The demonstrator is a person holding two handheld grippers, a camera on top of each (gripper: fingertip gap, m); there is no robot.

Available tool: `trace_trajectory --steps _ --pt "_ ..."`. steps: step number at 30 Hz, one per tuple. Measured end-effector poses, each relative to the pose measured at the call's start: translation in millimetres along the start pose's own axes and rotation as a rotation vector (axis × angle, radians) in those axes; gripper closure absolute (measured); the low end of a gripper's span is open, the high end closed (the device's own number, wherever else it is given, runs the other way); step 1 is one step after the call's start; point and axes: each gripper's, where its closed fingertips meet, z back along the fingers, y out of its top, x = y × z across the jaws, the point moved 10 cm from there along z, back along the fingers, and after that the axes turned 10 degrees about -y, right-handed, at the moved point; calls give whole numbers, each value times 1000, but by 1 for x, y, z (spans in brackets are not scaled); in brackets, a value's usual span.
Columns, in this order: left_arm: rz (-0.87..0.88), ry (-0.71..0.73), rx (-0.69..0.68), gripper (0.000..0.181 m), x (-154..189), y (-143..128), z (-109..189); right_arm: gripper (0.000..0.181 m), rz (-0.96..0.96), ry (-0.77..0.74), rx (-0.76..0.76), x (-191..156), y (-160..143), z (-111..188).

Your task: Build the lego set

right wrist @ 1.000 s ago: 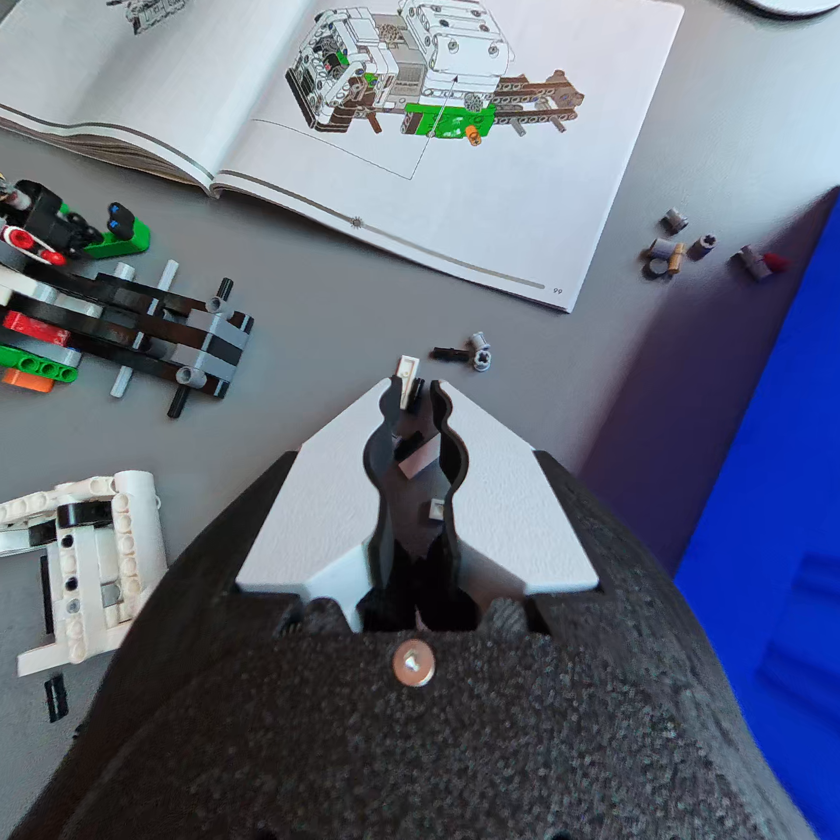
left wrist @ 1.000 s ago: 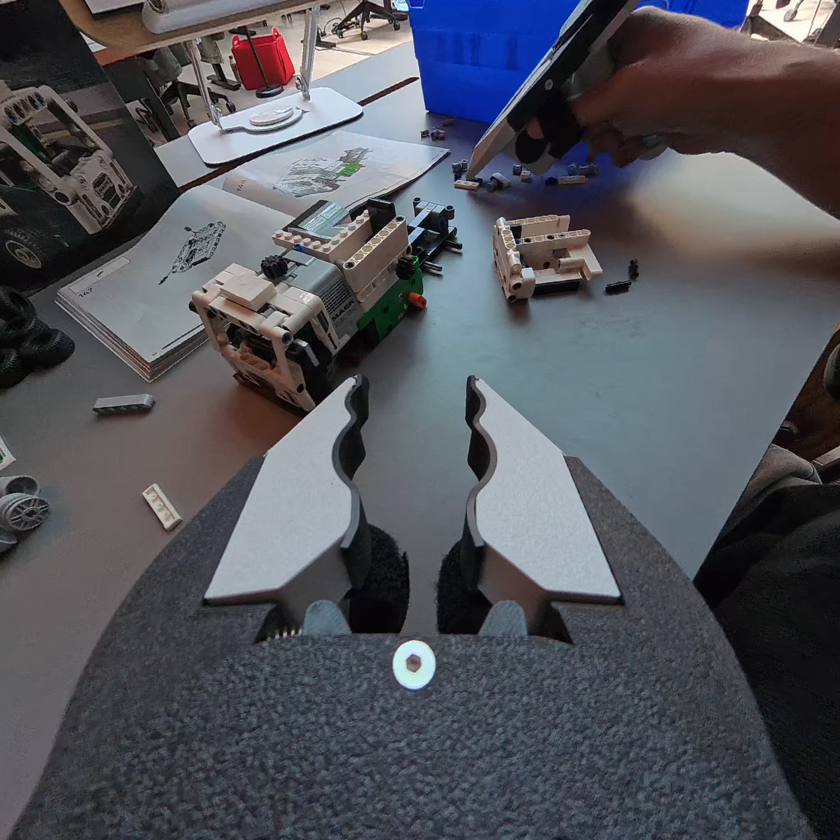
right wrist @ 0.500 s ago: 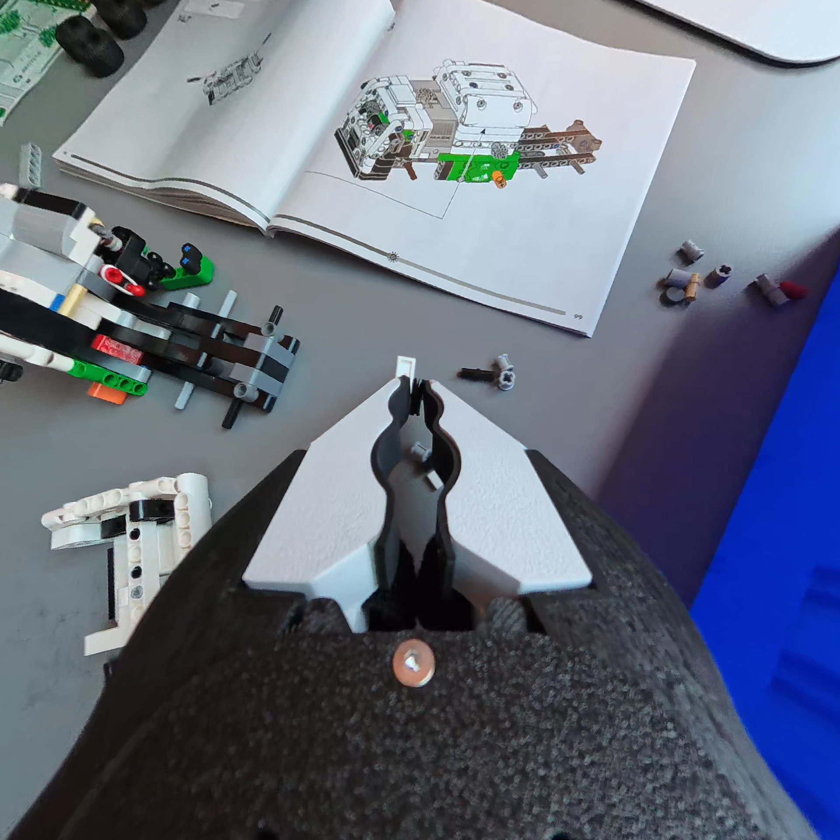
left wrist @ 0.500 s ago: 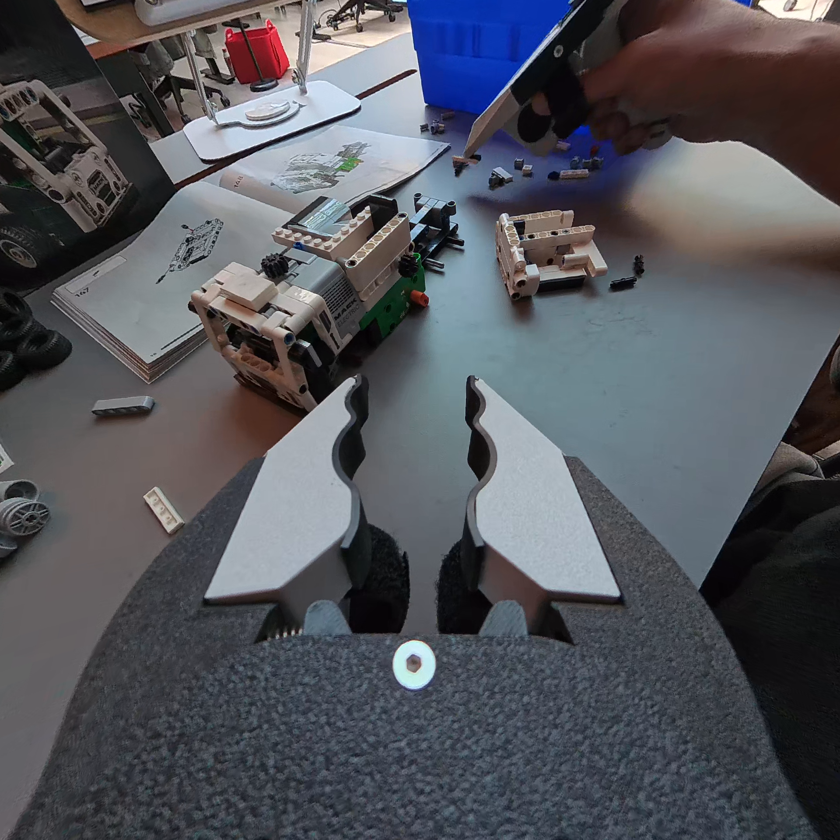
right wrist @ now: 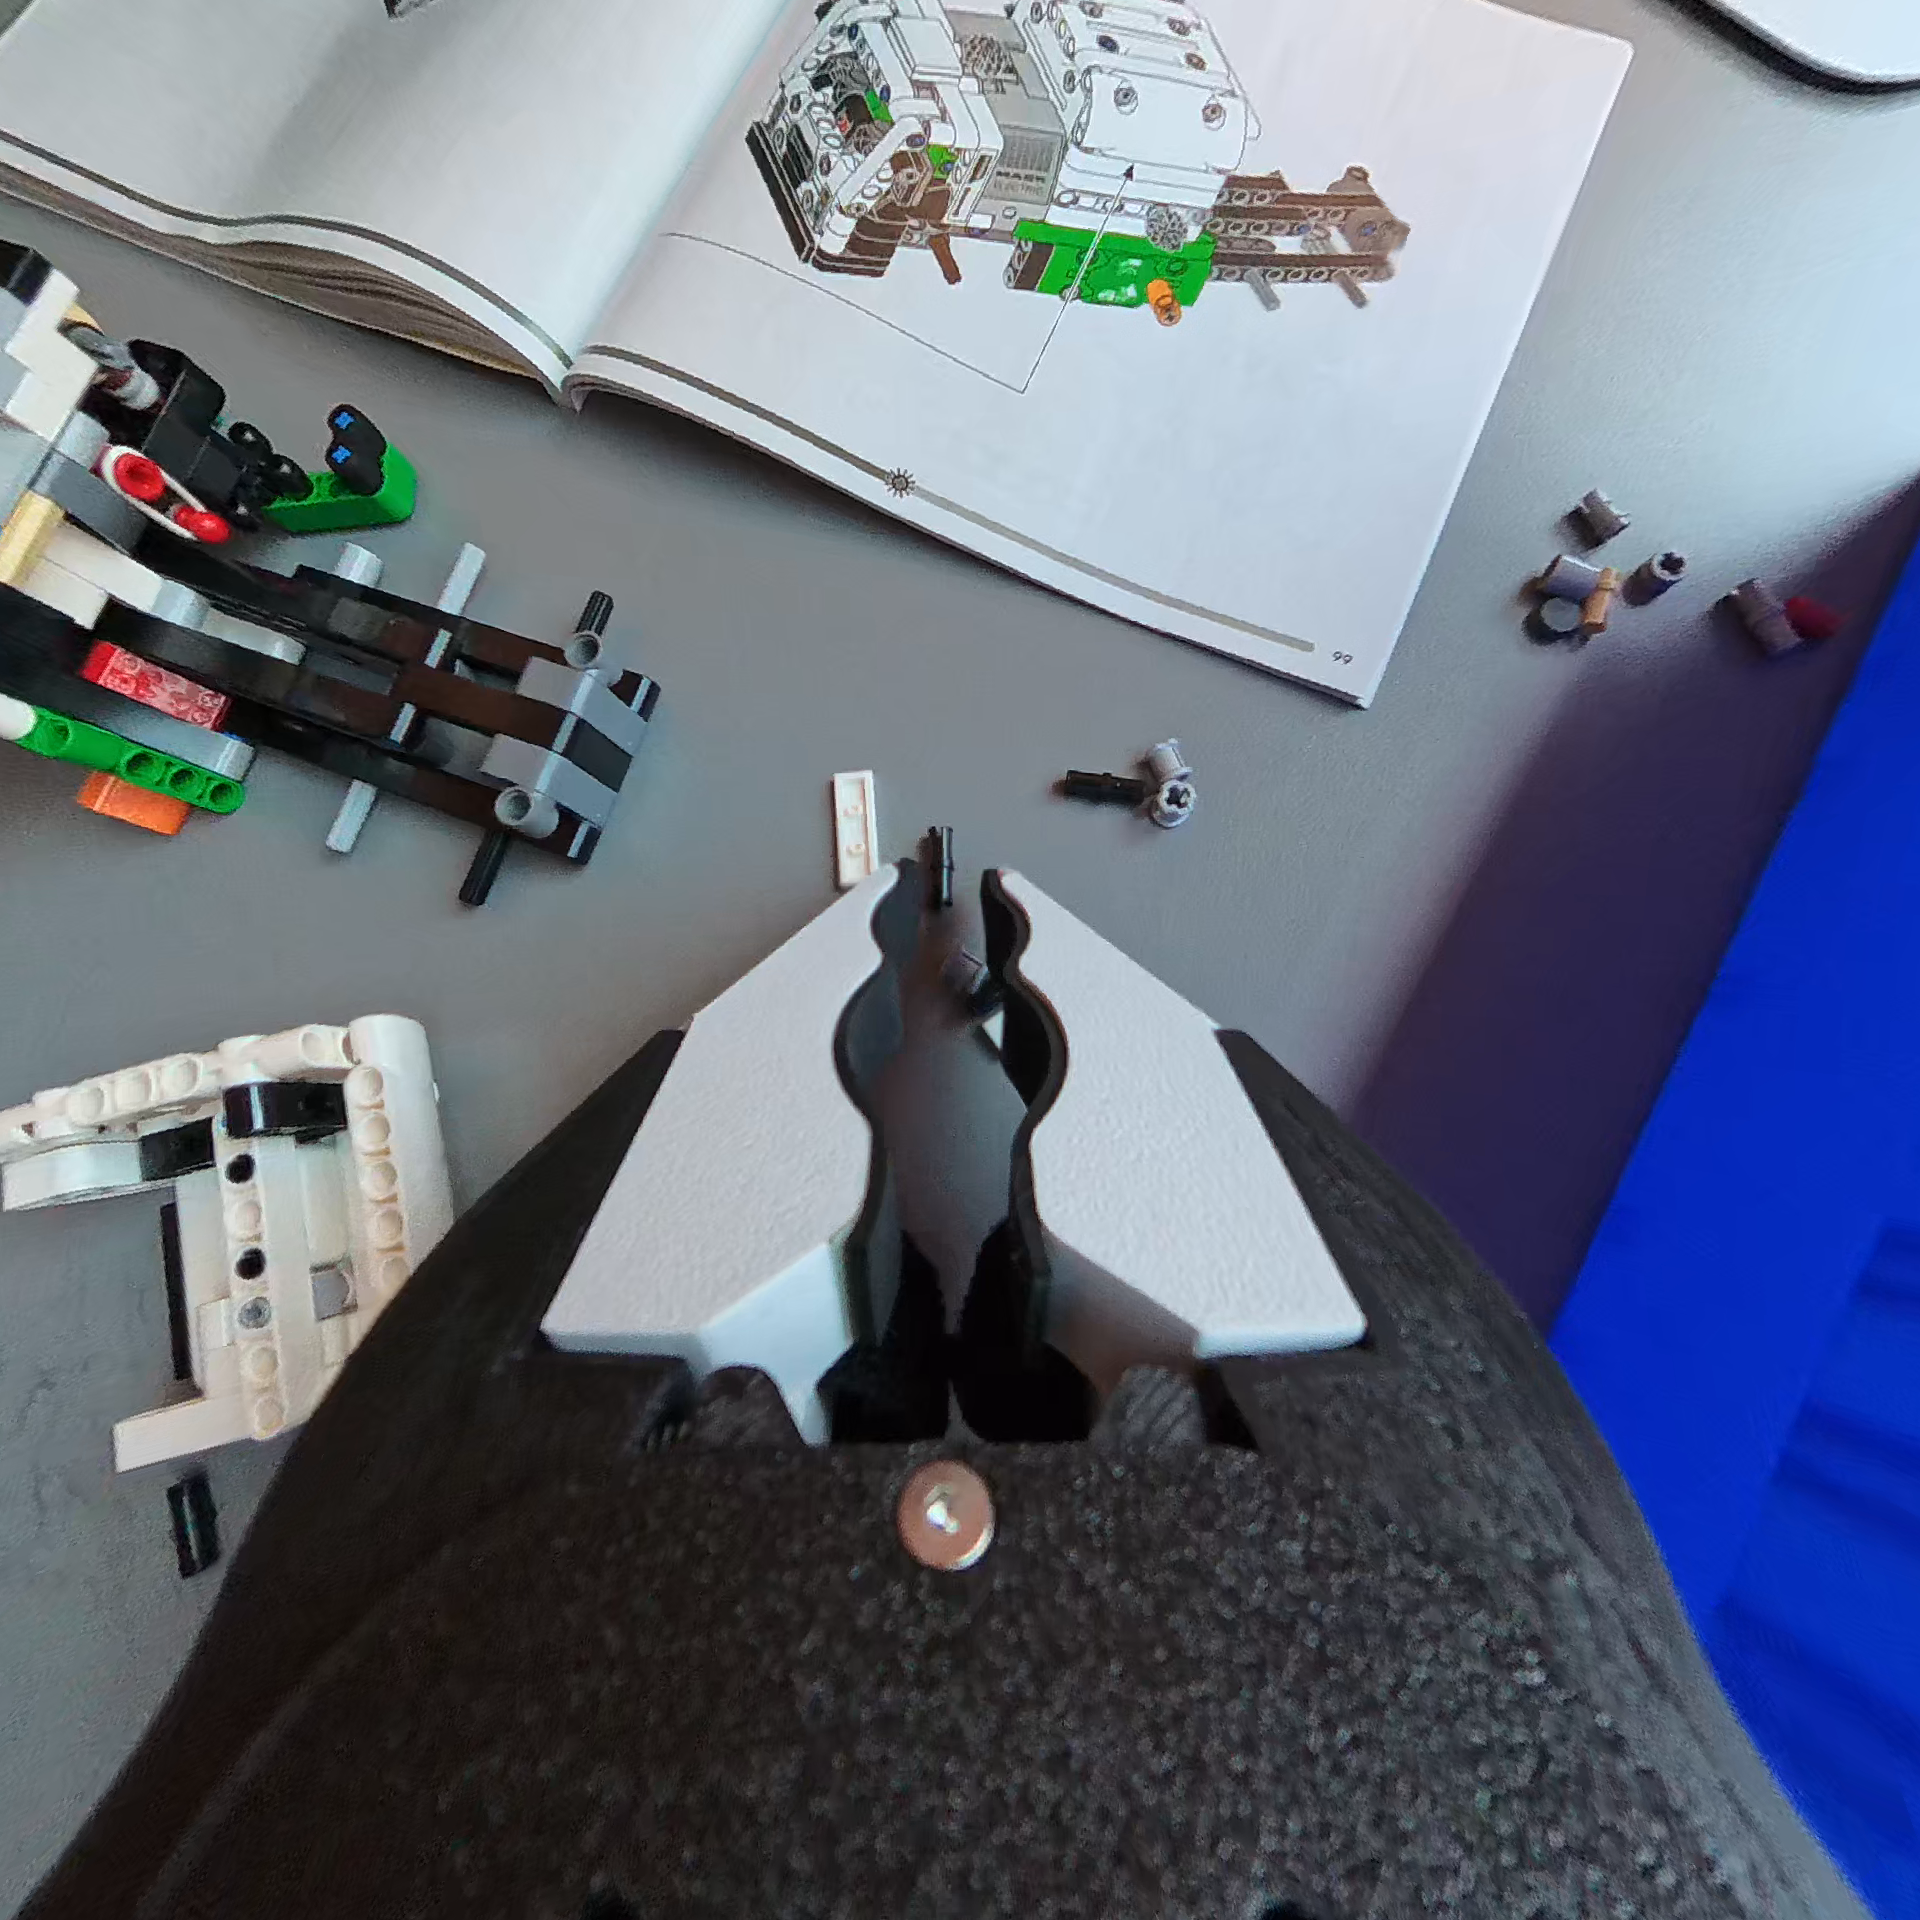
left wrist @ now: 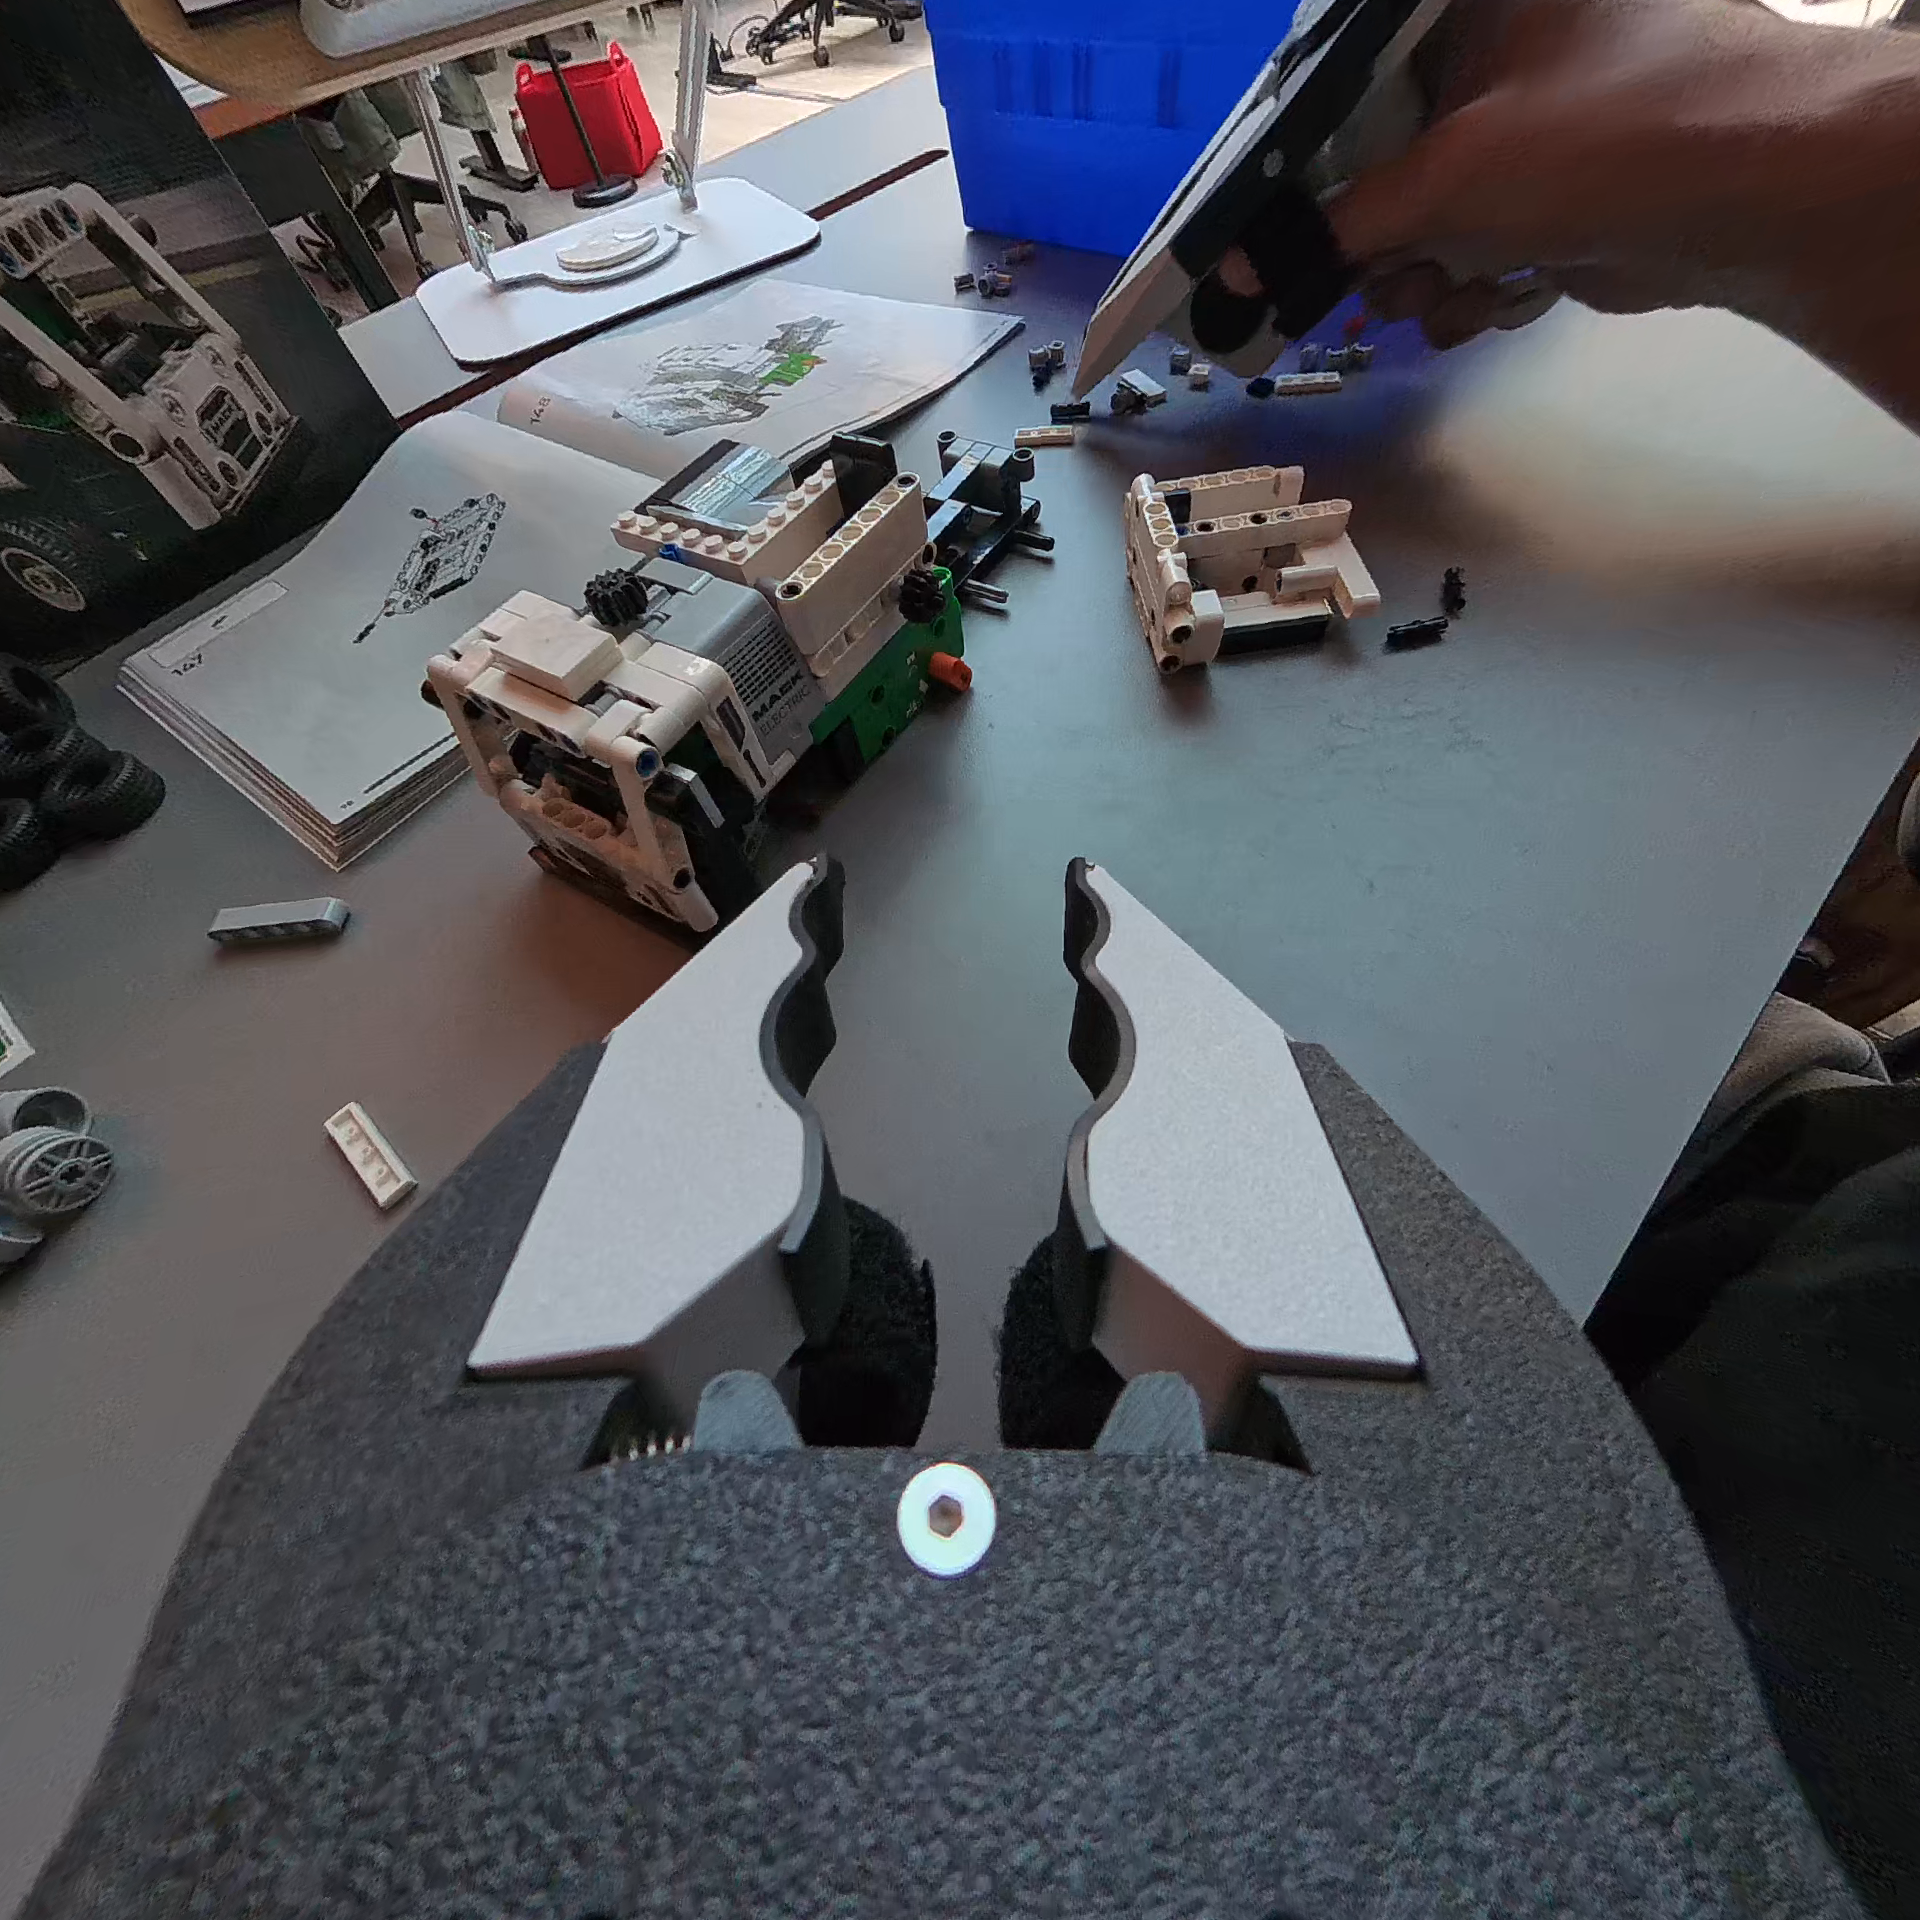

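The half-built white, grey and green truck [left wrist: 707,675] stands on the dark table, its black chassis tail [right wrist: 343,675] showing in the right wrist view. A white sub-assembly [left wrist: 1236,561] lies to its right and also shows in the right wrist view [right wrist: 281,1195]. My left gripper [left wrist: 948,883] is open and empty, low over the table just in front of the truck's cab. My right gripper [right wrist: 943,883] points down at the table, jaws narrowly apart around a small black pin [right wrist: 940,862]. A small white plate [right wrist: 854,826] lies just left of its tips. The right gripper also shows in the left wrist view [left wrist: 1086,379], held by a hand.
An open instruction booklet [right wrist: 1039,416] lies behind the truck. A blue bin [left wrist: 1081,114] stands at the back right, with several small parts [right wrist: 1590,592] beside it. A black pin with a grey connector [right wrist: 1143,784] lies nearby. Tyres [left wrist: 62,769], a grey beam [left wrist: 275,920] and a white plate [left wrist: 369,1153] lie left. One gripper's finger ends stand about 30 cm off the other's.
The right gripper's jaws closed almost fully half a second ago and have parted a little now. The white plate that was at its tips now lies free to their left. The left gripper has barely moved.
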Motion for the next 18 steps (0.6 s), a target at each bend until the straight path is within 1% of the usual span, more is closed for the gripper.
trace_trajectory --steps 3,7,8,10,12,14,16,18 --pt "5 -4 3 140 0 0 0 171 9 -16 -2 0 0 0" --pt "-4 -7 -3 140 2 0 -1 171 34 6 -29 -3 3 -11" --pt "-6 -6 -4 139 2 0 -1 176 39 5 -24 -4 3 -12" --pt "-9 -1 -5 140 2 0 0 177 43 2 -39 -3 5 -10" --pt "-6 1 -3 140 1 0 1 177 50 -16 18 -5 10 7" --pt "-3 0 -2 140 1 0 2 177 64 22 94 -13 14 38" --pt "5 -2 5 140 0 1 1 177 119 114 154 -28 11 73" --pt "42 -28 23 140 1 1 -1 177 192 284 165 -49 -6 102"
